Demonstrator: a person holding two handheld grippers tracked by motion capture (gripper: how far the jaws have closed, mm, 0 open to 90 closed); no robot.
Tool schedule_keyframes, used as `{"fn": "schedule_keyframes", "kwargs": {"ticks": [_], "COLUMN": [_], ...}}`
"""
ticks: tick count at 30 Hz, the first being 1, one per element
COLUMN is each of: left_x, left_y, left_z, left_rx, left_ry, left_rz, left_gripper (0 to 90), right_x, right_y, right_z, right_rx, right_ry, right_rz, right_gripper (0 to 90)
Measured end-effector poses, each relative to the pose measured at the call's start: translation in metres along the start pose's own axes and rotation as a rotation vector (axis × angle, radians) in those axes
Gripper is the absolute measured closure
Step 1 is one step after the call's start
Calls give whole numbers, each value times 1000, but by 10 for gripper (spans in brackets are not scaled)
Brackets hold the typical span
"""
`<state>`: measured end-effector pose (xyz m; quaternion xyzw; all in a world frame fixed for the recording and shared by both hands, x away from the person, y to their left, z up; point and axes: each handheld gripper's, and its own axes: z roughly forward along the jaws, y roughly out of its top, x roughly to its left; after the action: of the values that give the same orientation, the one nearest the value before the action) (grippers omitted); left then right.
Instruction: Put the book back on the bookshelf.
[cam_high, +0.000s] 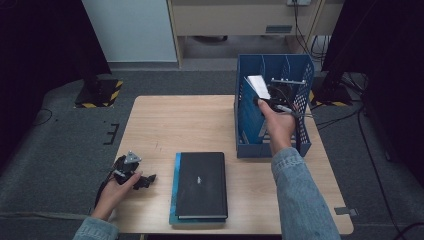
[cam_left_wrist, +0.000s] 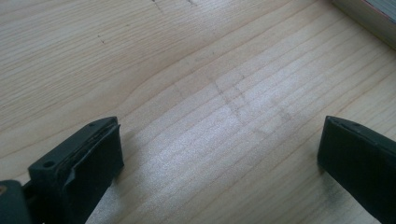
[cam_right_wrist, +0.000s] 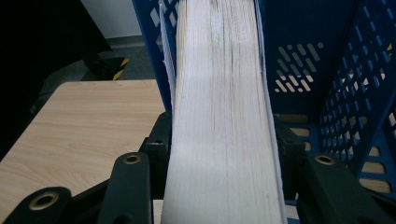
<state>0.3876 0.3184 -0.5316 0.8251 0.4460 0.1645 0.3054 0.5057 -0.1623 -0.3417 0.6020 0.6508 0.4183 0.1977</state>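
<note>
A thick white book (cam_high: 258, 85) stands tilted in the left slot of a blue slotted file rack (cam_high: 300, 135) at the table's far right. My right gripper (cam_high: 270, 102) is shut on it. In the right gripper view the book's page edge (cam_right_wrist: 219, 116) runs up between the two black jaws of that gripper (cam_right_wrist: 222, 137), touching both, with the rack's walls (cam_right_wrist: 355, 93) behind. My left gripper (cam_high: 145, 181) rests on the table near the front left edge. Its jaws (cam_left_wrist: 219, 154) stand wide open over bare wood.
A black book (cam_high: 201, 184) lies flat on a blue one (cam_high: 173, 200) at the front middle of the wooden table (cam_high: 170, 125). A corner of that stack (cam_left_wrist: 369, 18) shows in the left gripper view. Dark stands and cables sit on the floor around the table.
</note>
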Motion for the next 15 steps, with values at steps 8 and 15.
{"fn": "schedule_keyframes", "kwargs": {"ticks": [8, 15], "left_x": [0, 0], "left_y": [0, 0], "left_z": [0, 0], "left_rx": [0, -2], "left_ry": [-1, 0], "left_rz": [-3, -2], "left_gripper": [0, 0], "right_x": [3, 7], "right_y": [0, 2], "right_z": [-1, 0], "right_rx": [11, 9], "right_ry": [-9, -14], "right_rz": [-38, -39], "right_gripper": [584, 594]}}
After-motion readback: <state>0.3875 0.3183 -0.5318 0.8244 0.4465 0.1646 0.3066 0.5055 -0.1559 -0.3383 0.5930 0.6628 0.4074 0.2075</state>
